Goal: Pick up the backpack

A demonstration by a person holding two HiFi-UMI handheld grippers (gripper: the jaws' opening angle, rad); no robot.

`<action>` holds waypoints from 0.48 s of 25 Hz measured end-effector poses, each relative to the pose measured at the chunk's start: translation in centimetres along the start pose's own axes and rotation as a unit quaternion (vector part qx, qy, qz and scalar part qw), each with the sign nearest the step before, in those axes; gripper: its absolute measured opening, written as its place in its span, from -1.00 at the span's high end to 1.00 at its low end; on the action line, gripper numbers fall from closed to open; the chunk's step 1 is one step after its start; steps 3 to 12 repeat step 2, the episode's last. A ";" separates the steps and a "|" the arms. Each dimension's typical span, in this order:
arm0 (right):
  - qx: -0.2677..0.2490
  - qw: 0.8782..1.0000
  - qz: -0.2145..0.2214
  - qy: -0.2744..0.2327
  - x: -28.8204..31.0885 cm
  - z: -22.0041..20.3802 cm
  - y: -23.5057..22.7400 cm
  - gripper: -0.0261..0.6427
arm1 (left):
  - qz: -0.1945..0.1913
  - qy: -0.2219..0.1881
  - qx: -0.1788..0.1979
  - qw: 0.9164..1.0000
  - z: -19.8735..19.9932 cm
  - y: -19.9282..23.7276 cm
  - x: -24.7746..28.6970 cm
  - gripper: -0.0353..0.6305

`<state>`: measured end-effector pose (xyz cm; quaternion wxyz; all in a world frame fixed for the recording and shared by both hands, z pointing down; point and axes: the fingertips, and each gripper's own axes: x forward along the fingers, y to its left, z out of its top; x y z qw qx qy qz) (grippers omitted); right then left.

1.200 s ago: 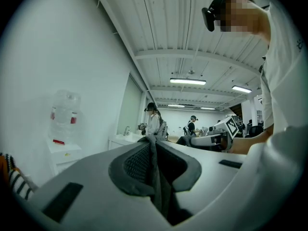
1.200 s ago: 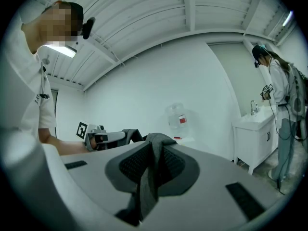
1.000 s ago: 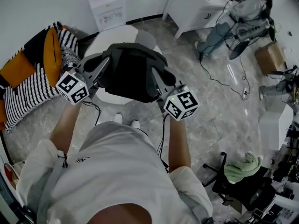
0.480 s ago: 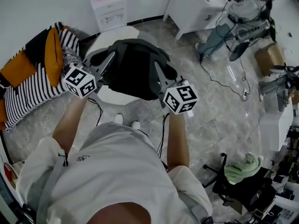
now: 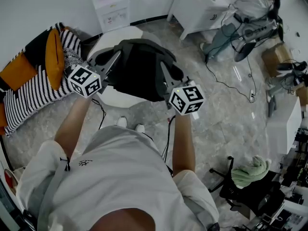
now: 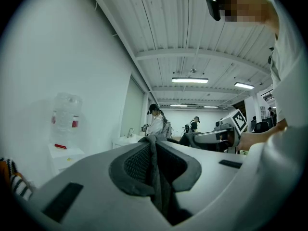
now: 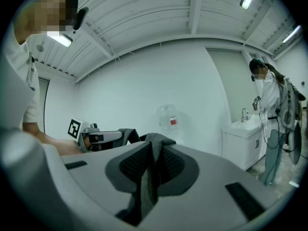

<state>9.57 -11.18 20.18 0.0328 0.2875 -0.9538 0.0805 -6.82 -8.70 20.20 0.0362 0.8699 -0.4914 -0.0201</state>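
The dark backpack point(image 5: 139, 73) hangs in the air between my two grippers, above a white round table point(image 5: 113, 99). My left gripper point(image 5: 114, 57) is shut on a fold of the bag's grey fabric point(image 6: 155, 170) at its left side. My right gripper point(image 5: 163, 67) is shut on another grey fold point(image 7: 148, 170) at the bag's right side. Both grippers point roughly level. In the left gripper view the right gripper point(image 6: 226, 134) shows beyond the bag; in the right gripper view the left gripper point(image 7: 94, 136) shows likewise.
A sofa with striped and orange cushions point(image 5: 33, 78) stands at the left, a water dispenser point(image 5: 110, 8) by the back wall, a white sink cabinet point(image 5: 199, 4) at the back right. A person point(image 5: 243, 16) sits there. Cables point(image 5: 226, 83) cross the floor; a chair with a green towel point(image 5: 250, 173) is lower right.
My left gripper has shifted a little up and to the right in the head view, and the backpack with it. The right gripper has hardly moved.
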 end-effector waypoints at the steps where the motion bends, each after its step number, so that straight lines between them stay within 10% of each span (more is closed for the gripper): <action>1: 0.001 1.000 0.000 0.000 0.1 0.0 -0.1 0.79 | -0.001 0.000 0.000 1.000 0.0 0.1 0.0 0.79; 12: 0.001 1.000 -0.001 0.000 0.2 -0.1 -0.1 0.79 | -0.001 0.000 -0.001 1.000 0.0 0.2 0.1 0.79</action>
